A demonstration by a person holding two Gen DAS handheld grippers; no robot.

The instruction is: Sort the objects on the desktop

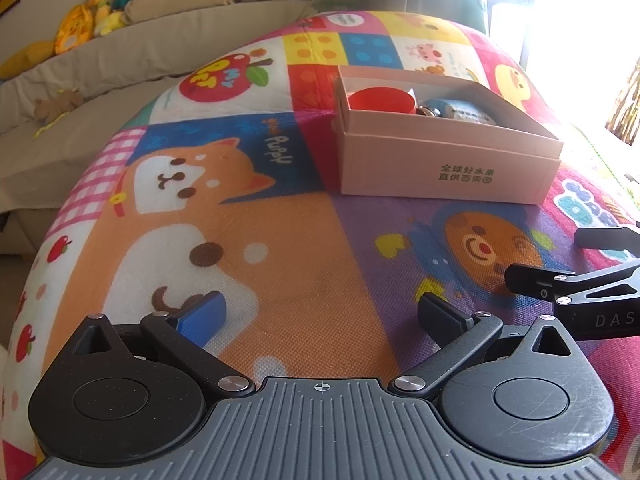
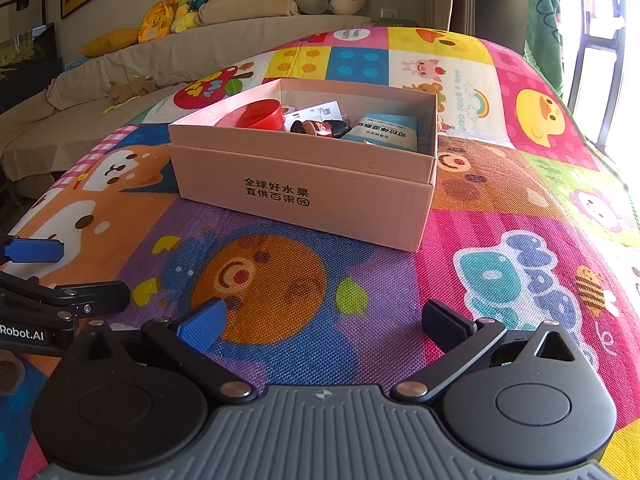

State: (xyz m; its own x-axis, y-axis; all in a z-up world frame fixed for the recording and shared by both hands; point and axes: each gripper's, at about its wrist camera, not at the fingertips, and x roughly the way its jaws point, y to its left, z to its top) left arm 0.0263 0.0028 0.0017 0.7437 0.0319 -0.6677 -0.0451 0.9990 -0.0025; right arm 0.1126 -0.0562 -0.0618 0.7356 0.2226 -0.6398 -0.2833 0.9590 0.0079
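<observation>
Left wrist view: we see our left hand-held gripper [image 1: 322, 314] spread apart and empty over the play mat [image 1: 288, 240]. Ahead and to its right sits the pink box [image 1: 444, 172], holding a red cup [image 1: 380, 100]. Our right hand-held gripper [image 2: 322, 320] also gapes empty, the box straight ahead.

Your left wrist cam sat low over the play mat [image 1: 280, 240], looking forward along its fingers, with the pink box [image 1: 444, 168] ahead and to the right. Your right wrist cam was just as low, nearer the same box [image 2: 304, 188], which sat ahead, slightly left. Both views shared the box, mat and the sofa [image 2: 180, 56] behind, and each caught the other gripper at its edge.
</observation>
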